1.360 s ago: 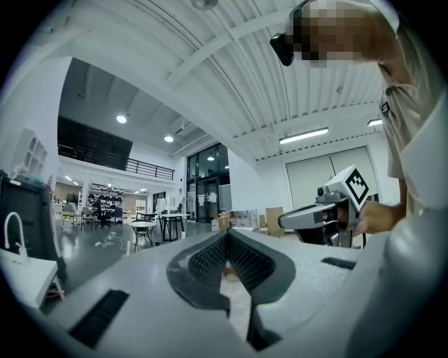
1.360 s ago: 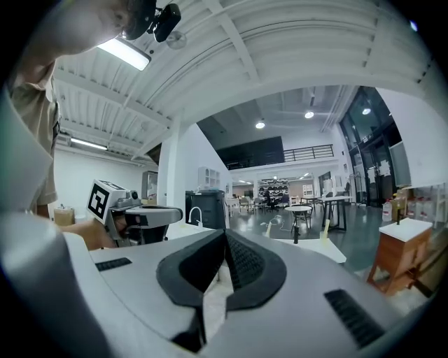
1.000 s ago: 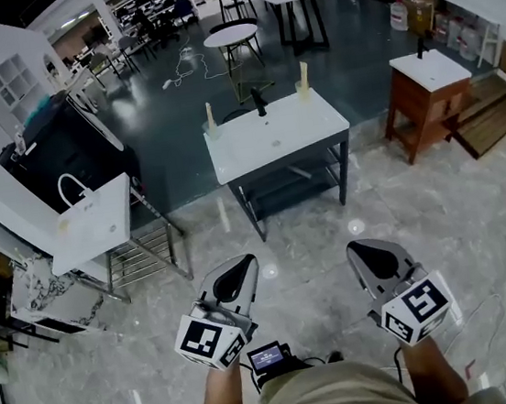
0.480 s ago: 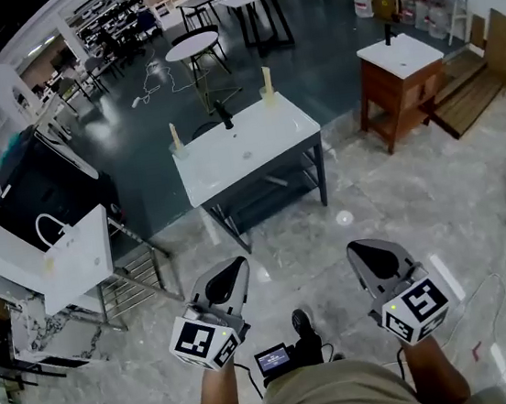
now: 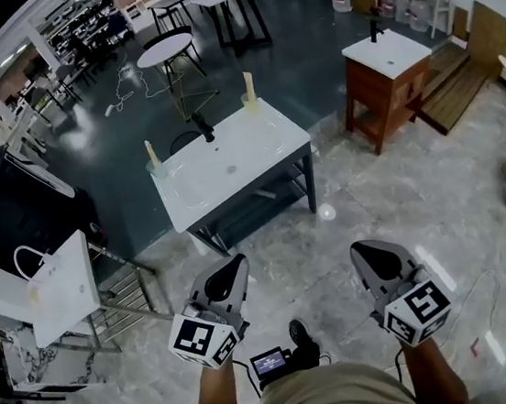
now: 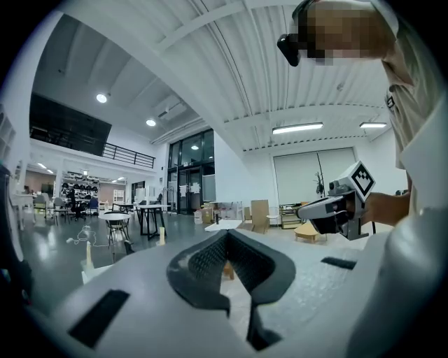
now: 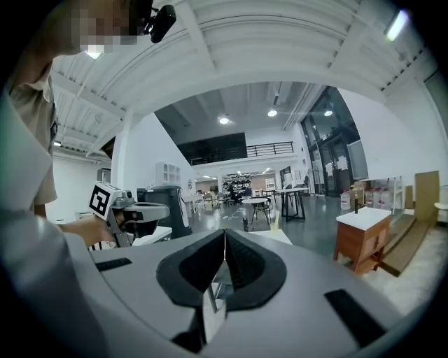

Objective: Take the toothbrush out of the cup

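- Left tool (image 5: 235, 263) and right tool (image 5: 363, 248) are both held out in front of the person at about waist height, side by side and pointing roughly level. Each has its jaws pressed together on nothing.
- The left gripper view shows that tool's dark pads (image 6: 210, 262) meeting with only the room beyond them. The right gripper view shows the same for the right tool.
- The task's things stand well apart from both tools, across a stretch of stone floor (image 5: 331, 232), on a white counter (image 5: 264, 144) with a black faucet (image 5: 202, 125) at its back edge.
- Two cups stand on that counter. The left cup (image 5: 157, 170) is at the back left corner and the right cup (image 5: 249, 104) is at the back right corner. Each holds a pale upright stick that I take for a brush: the left toothbrush (image 5: 149, 152) and the right toothbrush (image 5: 247, 83). I cannot tell which one is meant.
- The counter lies ahead of the tools and a little to the left. By my reading the left tool is the nearer to the left cup, and neither tool is clearly nearer to the right cup.
- Each brush stands with its long axis near vertical and its handle above the cup's rim. I judge that the coming move calls for walking up, opening one tool, closing it across the handle from the side and lifting straight up.
- The free tool may need to steady the cup, since a light cup could lift or tip with the brush.
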The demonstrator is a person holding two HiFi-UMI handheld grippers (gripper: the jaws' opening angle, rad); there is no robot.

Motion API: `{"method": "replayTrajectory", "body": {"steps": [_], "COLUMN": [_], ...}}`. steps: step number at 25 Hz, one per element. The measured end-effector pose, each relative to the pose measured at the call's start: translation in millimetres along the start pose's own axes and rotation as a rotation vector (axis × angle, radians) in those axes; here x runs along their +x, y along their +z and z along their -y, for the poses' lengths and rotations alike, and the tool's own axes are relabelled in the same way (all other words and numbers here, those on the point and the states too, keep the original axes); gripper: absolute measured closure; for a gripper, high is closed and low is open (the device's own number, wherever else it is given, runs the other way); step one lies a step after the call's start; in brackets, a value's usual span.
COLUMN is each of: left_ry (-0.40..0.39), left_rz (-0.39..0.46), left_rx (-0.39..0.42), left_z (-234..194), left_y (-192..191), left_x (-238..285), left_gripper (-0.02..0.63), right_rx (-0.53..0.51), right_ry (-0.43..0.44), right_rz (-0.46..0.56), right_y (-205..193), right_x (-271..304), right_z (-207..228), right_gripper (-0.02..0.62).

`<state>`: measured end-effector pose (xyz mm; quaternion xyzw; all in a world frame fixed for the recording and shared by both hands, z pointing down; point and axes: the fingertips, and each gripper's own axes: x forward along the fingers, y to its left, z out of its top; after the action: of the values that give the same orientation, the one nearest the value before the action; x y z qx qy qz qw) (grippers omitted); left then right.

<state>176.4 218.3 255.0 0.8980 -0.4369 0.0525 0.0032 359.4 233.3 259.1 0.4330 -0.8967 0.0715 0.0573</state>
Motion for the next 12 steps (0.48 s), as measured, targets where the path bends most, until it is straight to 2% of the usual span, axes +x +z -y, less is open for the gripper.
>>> {"method": "replayTrajectory", "body": {"steps": [6,12], "left_ry": [-0.023,-0.054], "left_rz": [-0.007,0.034], "left_rx": [-0.008,-0.018], "left_z": [-70.3,-136.1], "left_y": [-3.8,2.8], "left_x": [37.7,63.8], "left_gripper": [0.598,0.598], "right_rx": [0.012,-0.012], "right_ry": [-0.015,-0.042], "right_rz": [-0.018,-0.012], "right_y": [7.3,30.5], "right_x": [79.8,155.6], "right_z": [17.3,26.9], "right_gripper": [0.589,0.589]}}
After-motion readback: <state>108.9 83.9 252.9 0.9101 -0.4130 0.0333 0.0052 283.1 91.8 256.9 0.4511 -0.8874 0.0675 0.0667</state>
